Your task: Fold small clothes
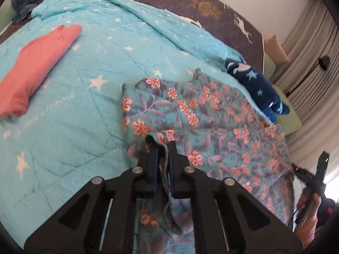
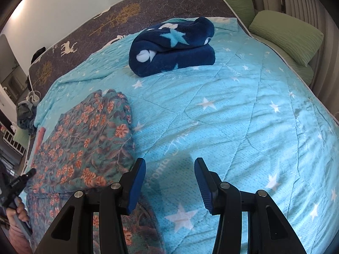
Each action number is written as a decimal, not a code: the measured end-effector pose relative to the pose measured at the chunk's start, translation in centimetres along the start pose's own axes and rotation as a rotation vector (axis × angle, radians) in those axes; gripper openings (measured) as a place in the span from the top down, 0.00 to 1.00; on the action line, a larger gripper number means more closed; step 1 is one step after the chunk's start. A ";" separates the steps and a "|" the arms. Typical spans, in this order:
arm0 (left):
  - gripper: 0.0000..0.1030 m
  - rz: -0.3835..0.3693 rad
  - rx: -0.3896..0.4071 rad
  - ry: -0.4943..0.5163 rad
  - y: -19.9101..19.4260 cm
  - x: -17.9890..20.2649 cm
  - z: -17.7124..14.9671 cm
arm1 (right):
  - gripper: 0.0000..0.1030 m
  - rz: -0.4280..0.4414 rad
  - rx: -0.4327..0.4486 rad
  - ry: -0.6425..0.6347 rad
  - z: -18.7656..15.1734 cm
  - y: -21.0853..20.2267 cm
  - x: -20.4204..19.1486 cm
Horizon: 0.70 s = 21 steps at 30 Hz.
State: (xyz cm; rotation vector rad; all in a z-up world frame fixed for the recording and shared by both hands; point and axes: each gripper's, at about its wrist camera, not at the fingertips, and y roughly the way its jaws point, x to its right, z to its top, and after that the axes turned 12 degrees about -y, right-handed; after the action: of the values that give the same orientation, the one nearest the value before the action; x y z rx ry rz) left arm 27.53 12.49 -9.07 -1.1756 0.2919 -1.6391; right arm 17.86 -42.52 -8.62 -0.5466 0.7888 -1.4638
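Left gripper (image 1: pixel 163 148) is clamped on a bunched hem of the teal floral-print cotton garment (image 1: pixel 211 122); cloth is visibly pinched between the pads and hangs down through the jaws. No earlier view to compare, so only the grip itself is certain.

The garment lies partly folded on the light-blue star-print quilt (image 1: pixel 84 105). Its long axis runs from the left gripper away and to the right, toward the folded navy fleece blanket with pale stars (image 1: pixel 254 84). The held edge is the near one, so my guess is the next fold carries it forward over the far part.

Right gripper (image 2: pixel 169 180) stands apart, nothing between the blue pads, hovering over bare quilt with the garment's right edge just beside its left finger. Left is the hand actually on the cloth; right is close enough to pin or catch the other corner.

Obstacles: the navy blanket sits near the garment's far end. The folded salmon-pink cloth (image 1: pixel 38 67) is well apart on the left, out of the path.
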 end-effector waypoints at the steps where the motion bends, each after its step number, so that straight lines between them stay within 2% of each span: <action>1: 0.81 -0.014 0.007 -0.002 -0.3 0.2 0.2 | 0.53 -0.004 0.003 -0.007 0.0 -0.1 -0.1; 2: 0.66 -0.025 0.015 0.001 -0.6 0.6 0.3 | 0.53 -0.010 0.008 -0.016 0.1 -0.3 -0.2; 3: 0.56 -0.022 0.021 0.007 -0.7 0.8 0.4 | 0.53 -0.011 0.011 -0.020 0.2 -0.4 -0.3; 9: 0.55 0.021 0.031 0.068 -0.4 2.6 0.8 | 0.52 -0.005 0.020 -0.051 1.1 -0.5 -1.0; 13: 0.55 0.034 0.041 0.086 -0.8 2.9 0.3 | 0.46 0.035 0.007 -0.050 1.5 0.4 -1.5; 15: 0.50 0.062 0.050 0.123 -0.8 3.2 -0.2 | 0.46 0.045 -0.023 -0.078 1.5 1.5 -1.8; 18: 0.48 0.136 0.048 0.154 -0.2 3.1 -0.7 | 0.89 0.122 -0.072 -0.054 1.2 3.3 -0.5; 20: 0.48 0.138 0.036 0.127 -0.2 2.5 -0.7 | 0.93 0.137 -0.052 -0.008 1.1 2.9 0.6; 21: 0.48 0.133 0.041 0.119 -0.3 2.4 -0.7 | 0.99 0.038 -0.043 -0.009 1.1 2.5 1.0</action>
State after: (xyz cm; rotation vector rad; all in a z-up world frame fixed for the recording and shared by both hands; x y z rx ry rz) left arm 26.81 10.37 -7.89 -1.0082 0.4019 -1.5934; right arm 20.27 -43.52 -9.86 -0.5676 0.8214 -1.4107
